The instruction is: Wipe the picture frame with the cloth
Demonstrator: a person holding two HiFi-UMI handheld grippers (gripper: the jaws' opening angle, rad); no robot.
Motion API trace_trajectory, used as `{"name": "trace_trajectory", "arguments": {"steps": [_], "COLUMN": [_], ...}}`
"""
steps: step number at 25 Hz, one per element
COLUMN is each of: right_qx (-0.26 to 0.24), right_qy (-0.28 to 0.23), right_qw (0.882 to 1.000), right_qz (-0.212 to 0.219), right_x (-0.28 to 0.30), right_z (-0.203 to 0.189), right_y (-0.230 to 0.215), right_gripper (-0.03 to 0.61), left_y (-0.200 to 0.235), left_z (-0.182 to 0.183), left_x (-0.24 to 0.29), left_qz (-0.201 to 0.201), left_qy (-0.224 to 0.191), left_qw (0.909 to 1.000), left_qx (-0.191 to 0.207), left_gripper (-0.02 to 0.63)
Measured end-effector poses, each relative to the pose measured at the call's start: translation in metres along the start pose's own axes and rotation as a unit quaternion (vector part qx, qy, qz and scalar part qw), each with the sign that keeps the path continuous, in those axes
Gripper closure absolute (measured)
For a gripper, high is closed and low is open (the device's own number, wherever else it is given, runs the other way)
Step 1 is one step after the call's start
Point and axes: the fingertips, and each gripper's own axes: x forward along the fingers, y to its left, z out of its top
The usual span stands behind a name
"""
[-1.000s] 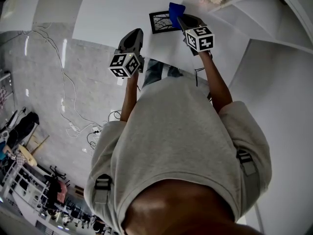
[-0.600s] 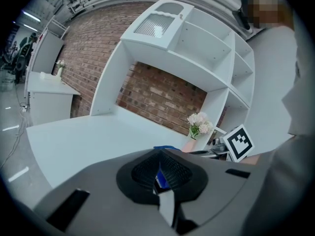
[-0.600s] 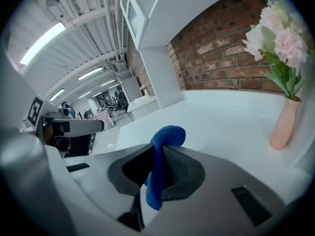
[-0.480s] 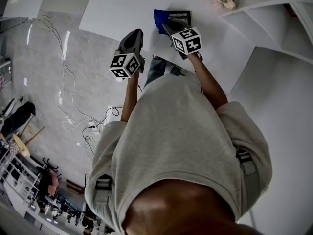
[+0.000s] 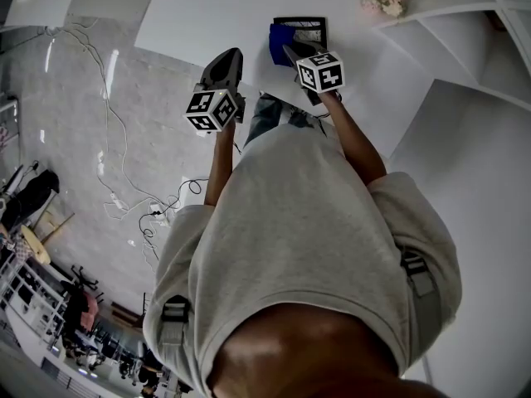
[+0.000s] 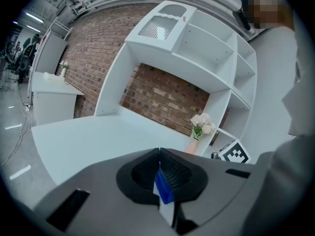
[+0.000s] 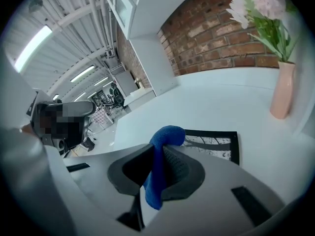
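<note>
Your right gripper [image 7: 160, 154] is clamped on the bright blue soft cloth [image 7: 166, 135], which bulges up in a fold above the jaws and hangs down below them. Just beyond it, the flat black-edged picture frame with a pale branch print [image 7: 212, 144] lies face up on the white worktop [image 5: 207, 15].

From the head view the cloth [image 5: 280, 41] sits over the frame's left part, so it looks as if the wipe is under way and not merely set up. Whether the cloth is actually pressing on the surface, I cannot tell.

Your left gripper [image 6: 158, 154] is held back near the worktop's near edge, well apart from the frame, its jaws together at the tips. A small blue piece shows low between them; it may be part of the gripper itself.

The frame's right side and far edge are uncovered, and nothing shows how much has been cleaned. I judge most of the wiping is left: carry the cloth across the print and along all four borders, keeping clear of the slim pink vase of pale flowers [image 7: 281, 90] that stands near the frame.
</note>
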Motion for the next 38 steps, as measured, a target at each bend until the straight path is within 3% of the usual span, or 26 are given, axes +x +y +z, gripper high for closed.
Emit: {"name": "trace_trajectory", "arguments": {"steps": [5,25,38], "right_qx": [0.034,0.067,0.077], "right_qy": [-0.001,-0.004,-0.016], "right_qw": [0.999,0.993,0.988], "right_qz": [-0.022,-0.101,-0.132], "right_x": [-0.009,-0.071,-0.107], "right_z": [-0.013,-0.042,-0.050], "right_y": [-0.031,-0.117,-0.141], "right_gripper": [0.517,0.517,0.517], "left_y": [-0.006,-0.038,-0.058], "left_z": [-0.005,-0.013,-0.012], "left_x": [0.008,0.034,0.035], "left_qz": [-0.008,-0.047,-0.060], "left_qy": [0.008,0.024,0.024], "left_qw": [0.9999,0.9985,0.9976], "left_qx": [0.003,0.016,0.024], "left_gripper": [0.597,0.597,0.597]}}
